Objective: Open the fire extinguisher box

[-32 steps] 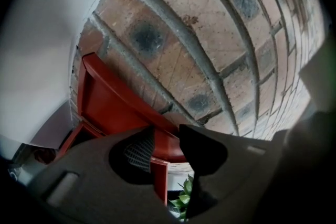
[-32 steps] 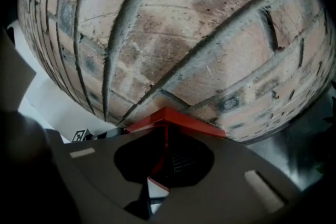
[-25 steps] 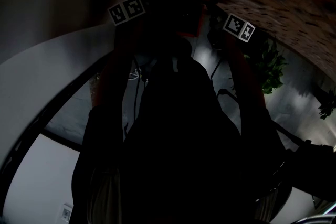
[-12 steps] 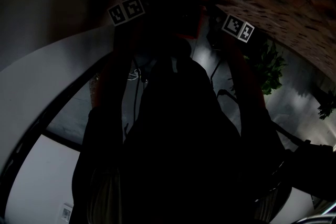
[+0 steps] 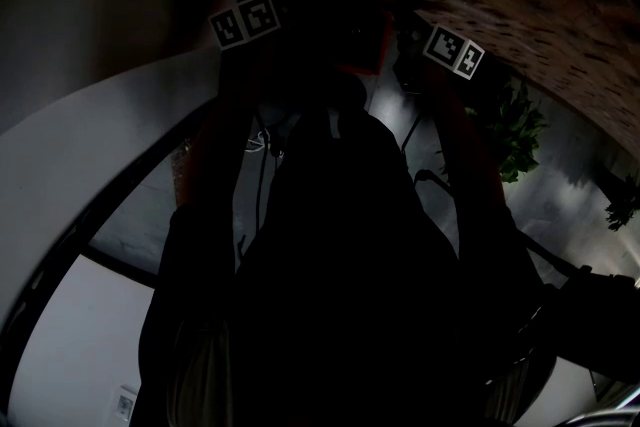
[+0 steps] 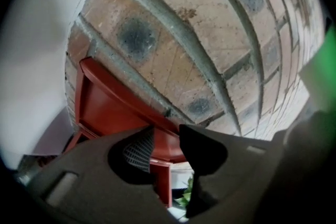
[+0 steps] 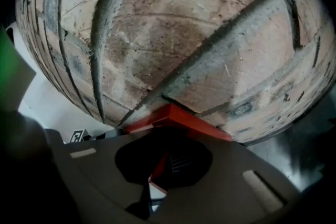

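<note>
- Between the jaws of the right gripper (image 7: 159, 168) runs a thin red edge of the fire extinguisher box (image 7: 181, 119). The jaws are closed fully onto it, with no gap visible. Judged purpose: a pinch hold on the door edge, ready for pulling it open.
- At the left gripper (image 6: 165, 150) the jaws stand wide apart and hold nothing. The ribbed pad (image 6: 137, 150) sits in front of the box's red frame, and no contact is visible. Judged purpose: standing by to steady the box or take over the door.
- The box sits against the brick wall (image 7: 173, 34), directly ahead of both grippers. A green plant (image 6: 185, 198) shows below it.
- Jaw state and the box are readable only in the two gripper views. The head view is dark, and the person's torso (image 5: 340, 265) fills its centre.
- The left gripper view shows the box's side and lower frame. The right gripper view shows only its top corner.
- Only the head view shows both marker cubes, left (image 5: 245, 20) and right (image 5: 455, 52), raised near each other before the wall.
</note>
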### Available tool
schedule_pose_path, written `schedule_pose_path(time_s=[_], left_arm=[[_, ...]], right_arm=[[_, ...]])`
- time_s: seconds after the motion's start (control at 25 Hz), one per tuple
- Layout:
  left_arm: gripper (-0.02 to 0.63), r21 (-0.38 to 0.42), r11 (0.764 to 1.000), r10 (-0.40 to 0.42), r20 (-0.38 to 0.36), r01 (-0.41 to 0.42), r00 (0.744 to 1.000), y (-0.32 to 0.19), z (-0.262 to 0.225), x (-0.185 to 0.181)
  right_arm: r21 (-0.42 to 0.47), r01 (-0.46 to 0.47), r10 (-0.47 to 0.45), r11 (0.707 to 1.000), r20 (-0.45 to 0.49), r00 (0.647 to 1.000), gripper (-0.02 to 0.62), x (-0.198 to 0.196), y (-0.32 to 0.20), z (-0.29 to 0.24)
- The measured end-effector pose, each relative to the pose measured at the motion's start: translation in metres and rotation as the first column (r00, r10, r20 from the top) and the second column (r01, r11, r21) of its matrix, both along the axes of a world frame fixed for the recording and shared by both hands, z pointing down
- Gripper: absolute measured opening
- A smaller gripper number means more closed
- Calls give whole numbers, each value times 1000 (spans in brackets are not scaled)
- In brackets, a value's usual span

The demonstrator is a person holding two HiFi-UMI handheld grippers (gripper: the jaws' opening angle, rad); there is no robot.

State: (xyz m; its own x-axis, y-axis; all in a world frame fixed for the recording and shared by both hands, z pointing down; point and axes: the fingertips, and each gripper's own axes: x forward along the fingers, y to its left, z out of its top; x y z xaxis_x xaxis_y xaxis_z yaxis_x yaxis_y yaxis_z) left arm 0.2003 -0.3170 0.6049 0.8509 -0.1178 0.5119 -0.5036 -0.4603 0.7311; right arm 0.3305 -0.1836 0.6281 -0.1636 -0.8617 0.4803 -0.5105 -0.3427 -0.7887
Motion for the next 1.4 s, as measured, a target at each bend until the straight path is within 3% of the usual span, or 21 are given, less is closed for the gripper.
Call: schedule_pose_path(time_s=[0.16,0.44,0.6,0.88,1.2,1.4], left_arm=[[149,41,998,40,43,-42,998,5,-1,-11],[147,67,996,57,7,-57,998,13,-17,-22],[0,80,994,70,-18,-68,997,18,-34,-18],[0,154,975,161,7,-160,987,33,-50,-8],[-3,244,946,202,66,-212,977,43,-63,-4],[-3,295,930,205,81,-220,975,49,-75,-1]], right_arm=[[4,-16,16,1000,7,1000,-2,1,0,3],[-10,-19,19,1000,1,1000,-2,1,1,7],[-21,-7,7,1000,6,1000,-2,1,1,6],[-5,13,-13,1000,6,1000,-2,-1,6,-1],[74,128,-127,989,-25,992,-2,-20,12,-24],[169,242,-238,955,-44,970,-2,-38,7,-50]])
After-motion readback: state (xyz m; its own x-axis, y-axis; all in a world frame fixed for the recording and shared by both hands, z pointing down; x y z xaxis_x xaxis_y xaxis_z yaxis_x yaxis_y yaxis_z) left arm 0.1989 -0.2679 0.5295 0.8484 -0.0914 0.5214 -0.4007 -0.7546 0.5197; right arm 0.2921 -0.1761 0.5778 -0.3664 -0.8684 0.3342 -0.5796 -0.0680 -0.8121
